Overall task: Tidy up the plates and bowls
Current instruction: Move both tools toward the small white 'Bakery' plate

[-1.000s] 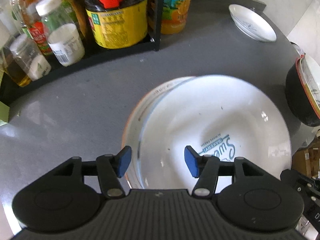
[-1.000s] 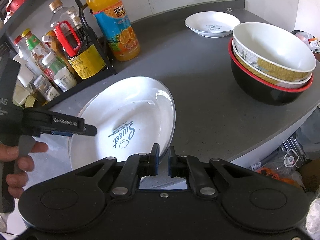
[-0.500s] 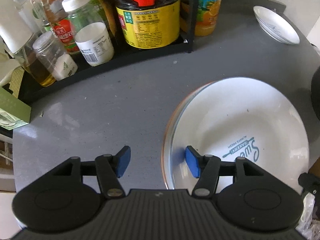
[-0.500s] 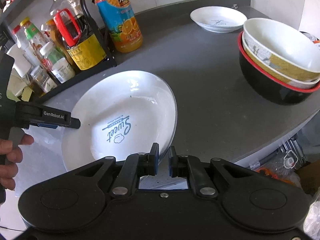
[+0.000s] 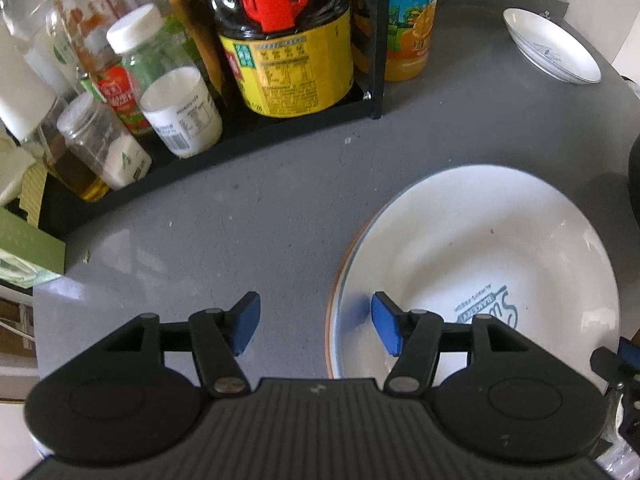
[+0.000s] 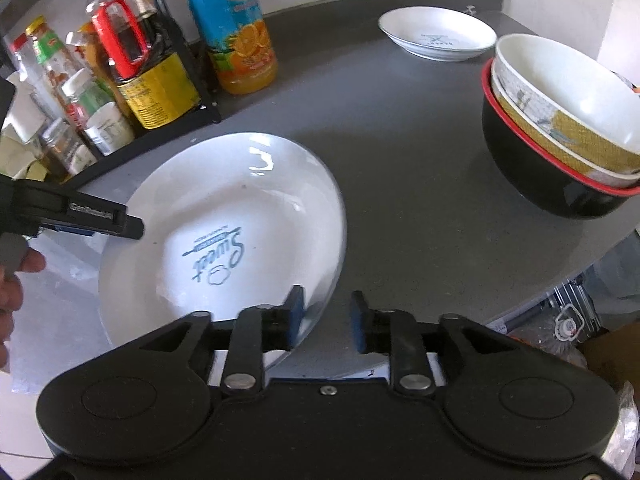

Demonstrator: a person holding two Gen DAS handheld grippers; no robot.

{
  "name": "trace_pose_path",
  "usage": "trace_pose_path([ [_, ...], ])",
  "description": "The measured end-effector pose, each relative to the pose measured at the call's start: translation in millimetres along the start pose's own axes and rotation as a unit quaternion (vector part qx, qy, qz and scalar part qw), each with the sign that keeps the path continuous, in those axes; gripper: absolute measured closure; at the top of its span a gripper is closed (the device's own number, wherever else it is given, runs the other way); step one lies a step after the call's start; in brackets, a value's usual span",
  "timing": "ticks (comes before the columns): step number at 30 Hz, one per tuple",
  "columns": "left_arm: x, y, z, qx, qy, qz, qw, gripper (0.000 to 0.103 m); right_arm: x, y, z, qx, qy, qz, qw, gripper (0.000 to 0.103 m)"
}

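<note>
A large white plate [image 5: 480,264] [image 6: 224,216] with blue "Sweet" lettering lies on the grey counter [image 6: 400,152]. A thin orange line runs along its left edge; I cannot tell whether that is a second plate underneath. My left gripper [image 5: 316,328] is open, its right finger over the plate's left rim and its left finger over bare counter. My right gripper [image 6: 326,316] is open astride the plate's near right rim, holding nothing. A small white plate [image 6: 438,34] [image 5: 552,46] sits at the far back. Stacked bowls [image 6: 560,140], black below and patterned above, stand at the right.
A black rack [image 5: 200,156] with sauce bottles and jars lines the back left, and an orange juice bottle [image 6: 236,36] stands beside it. The counter's curved edge [image 6: 560,280] runs close on the right. A hand [image 6: 12,280] holds the left gripper.
My right gripper has opened and let go of the large plate's rim. The plate now rests flat. My left gripper has slid left, off the plate's middle to its left rim.
</note>
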State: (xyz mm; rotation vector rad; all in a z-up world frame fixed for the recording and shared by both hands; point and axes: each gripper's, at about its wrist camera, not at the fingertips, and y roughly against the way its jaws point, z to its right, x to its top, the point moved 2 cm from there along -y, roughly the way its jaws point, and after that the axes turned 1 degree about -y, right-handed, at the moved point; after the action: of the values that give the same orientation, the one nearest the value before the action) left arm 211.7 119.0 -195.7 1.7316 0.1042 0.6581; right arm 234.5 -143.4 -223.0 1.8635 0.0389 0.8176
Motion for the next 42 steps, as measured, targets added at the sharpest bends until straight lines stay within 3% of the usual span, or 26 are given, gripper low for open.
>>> trace_pose_path([
  [4,8,3,5,0.0,-0.011,0.002,0.9999,0.043,0,-5,6,0.008,-0.014,0.0,1.0,0.069],
  [16,27,23,27,0.0,-0.036,0.018,0.9992,0.043,6,-9,3,0.012,-0.009,0.011,1.0,0.069],
  [20,36,30,34,-0.015,-0.034,0.025,0.999,0.043,19,4,10,0.038,-0.031,0.034,0.998,0.069],
  [31,76,44,64,-0.07,-0.03,0.053,0.9957,0.038,59,23,18,0.053,-0.037,0.077,0.995,0.067],
  [39,114,55,85,-0.119,-0.041,0.082,0.9887,0.033,91,37,38,0.032,-0.071,0.106,0.991,0.054],
  [42,123,58,95,-0.119,-0.058,0.098,0.9864,0.029,100,43,48,0.025,-0.09,0.118,0.989,0.048],
])
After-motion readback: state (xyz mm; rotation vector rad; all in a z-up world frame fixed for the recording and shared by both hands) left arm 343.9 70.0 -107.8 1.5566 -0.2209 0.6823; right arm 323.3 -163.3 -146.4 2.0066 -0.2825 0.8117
